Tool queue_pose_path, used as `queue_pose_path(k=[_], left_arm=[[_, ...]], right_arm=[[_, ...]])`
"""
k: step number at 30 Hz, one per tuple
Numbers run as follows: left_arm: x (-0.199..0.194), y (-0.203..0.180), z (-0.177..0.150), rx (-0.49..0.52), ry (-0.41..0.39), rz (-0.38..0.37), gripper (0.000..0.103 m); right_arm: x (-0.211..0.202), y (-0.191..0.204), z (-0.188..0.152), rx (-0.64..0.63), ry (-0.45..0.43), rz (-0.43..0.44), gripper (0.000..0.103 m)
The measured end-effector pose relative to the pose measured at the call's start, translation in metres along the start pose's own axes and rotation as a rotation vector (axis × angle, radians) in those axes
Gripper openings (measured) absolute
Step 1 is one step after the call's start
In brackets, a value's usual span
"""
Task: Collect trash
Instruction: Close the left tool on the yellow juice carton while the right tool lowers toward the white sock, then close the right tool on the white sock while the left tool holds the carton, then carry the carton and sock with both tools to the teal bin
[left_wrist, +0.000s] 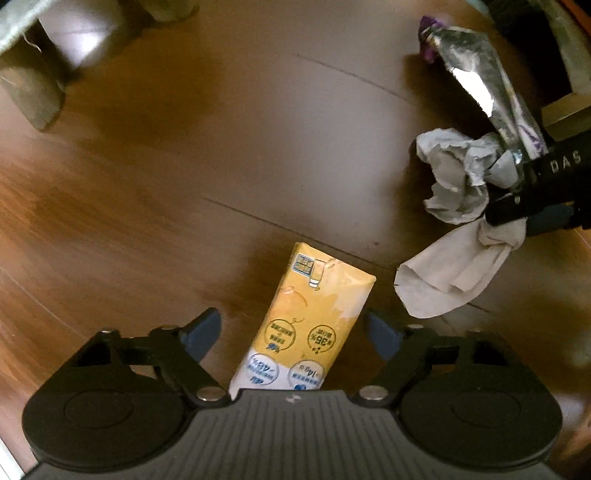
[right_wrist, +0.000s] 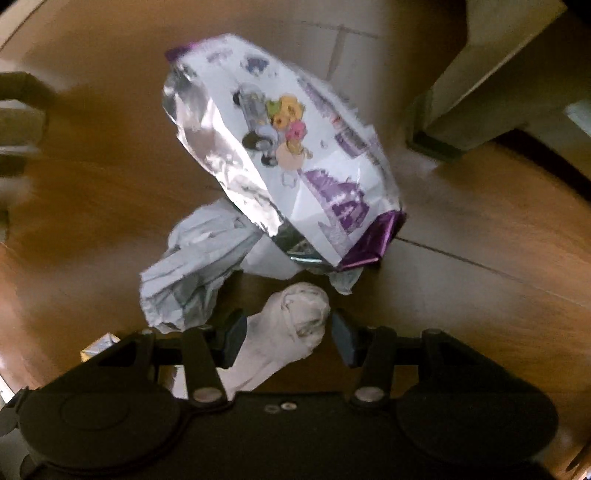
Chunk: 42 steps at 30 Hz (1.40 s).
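A yellow drink carton is framed, ungrasped, by the left gripper, jaws spread. At 2 o'clock, a white sock is seen between the right gripper jaws; whether it is clamped cannot be told.

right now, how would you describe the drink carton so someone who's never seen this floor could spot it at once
On the brown wooden floor, look between the open fingers of the left gripper. There lies the drink carton, flat on its side. It is the only rigid, box-shaped piece, yellow and white with round printed badges, unlike the crumpled paper, pale cloth and shiny foil snack bag to its right.
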<state>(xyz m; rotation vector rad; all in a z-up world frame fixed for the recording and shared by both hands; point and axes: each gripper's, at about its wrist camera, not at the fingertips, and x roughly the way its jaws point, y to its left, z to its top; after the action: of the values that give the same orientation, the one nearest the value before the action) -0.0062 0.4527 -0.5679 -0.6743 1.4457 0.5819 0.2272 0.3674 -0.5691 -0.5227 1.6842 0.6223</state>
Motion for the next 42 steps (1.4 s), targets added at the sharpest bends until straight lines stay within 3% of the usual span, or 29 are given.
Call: queue_pose_path(k=[4,5,7,8,15,23,33,42], left_arm=[[0.01,0.0,0.001,-0.027,0.02,-0.015,0.058],[0.01,0.0,0.001,-0.032,0.018,-0.018,0.057],[0.012,0.0,0.0,-0.034,0.017,-0.01,0.053],[0.012,0.0,0.0,-0.038,0.016,-0.008,0.052],[0.008,0.0,-0.004,-0.077,0.005,-0.007,0.047],[-0.019,-0.013,-0.013,-0.039,0.0,-0.028,0.043],[-0.112,-0.033,-0.005,-0.021,-0.15,-0.054,0.042],[-0.248,-0.088,-0.005,0.159,-0.397,-0.063,0.042]], right_arm=[[0.008,0.005,-0.004,-0.043,-0.006,-0.007,0.047],[0.01,0.008,-0.005,-0.056,-0.009,-0.01,0.046],[0.011,0.011,-0.008,-0.068,-0.008,0.003,0.025],[0.012,0.011,-0.009,-0.064,-0.002,0.011,0.022],[-0.007,-0.001,-0.028,-0.119,-0.044,0.016,0.019],[-0.068,-0.026,-0.07,-0.143,-0.105,0.036,0.019],[-0.204,-0.07,-0.118,-0.098,-0.285,0.02,0.019],[-0.334,-0.125,-0.19,-0.019,-0.523,0.057,0.019]])
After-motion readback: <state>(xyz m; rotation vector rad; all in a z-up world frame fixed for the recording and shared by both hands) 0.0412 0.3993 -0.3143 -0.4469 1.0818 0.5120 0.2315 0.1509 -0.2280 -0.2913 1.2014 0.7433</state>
